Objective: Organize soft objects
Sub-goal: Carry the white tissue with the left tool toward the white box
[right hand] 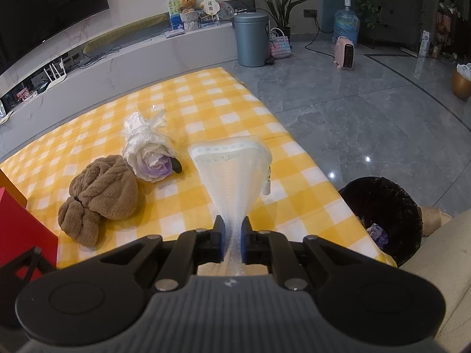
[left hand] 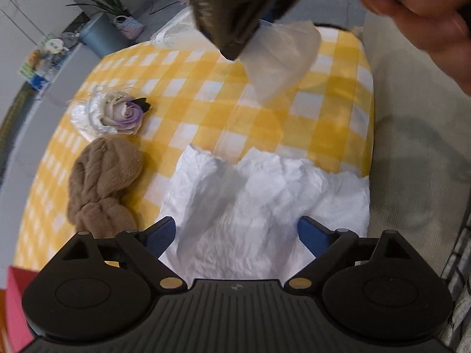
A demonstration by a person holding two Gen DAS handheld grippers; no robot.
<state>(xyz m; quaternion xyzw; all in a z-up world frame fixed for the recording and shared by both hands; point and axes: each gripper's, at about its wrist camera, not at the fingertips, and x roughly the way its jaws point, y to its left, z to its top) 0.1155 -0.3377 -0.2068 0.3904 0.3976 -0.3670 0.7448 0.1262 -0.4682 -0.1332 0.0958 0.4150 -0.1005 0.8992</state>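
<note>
My right gripper (right hand: 233, 242) is shut on a translucent white mesh pouch (right hand: 232, 164) and holds it above the yellow checked tablecloth (right hand: 206, 103); the pouch also shows in the left wrist view (left hand: 279, 58), hanging from the right gripper (left hand: 235, 44). My left gripper (left hand: 237, 235) is open over a crumpled white paper sheet (left hand: 265, 194) at the table's near edge. A brown plush knot (right hand: 100, 197), also (left hand: 103, 182), lies at left. A wrapped purple-white rose (right hand: 150, 153), also (left hand: 117, 111), lies beside it.
A red box (right hand: 23, 235) stands at the table's left edge. A black-lined waste bin (right hand: 385, 217) sits on the floor right of the table. A beige sofa (left hand: 412, 135) borders the table. A grey bin (right hand: 251, 38) and heater (right hand: 344, 53) stand farther off.
</note>
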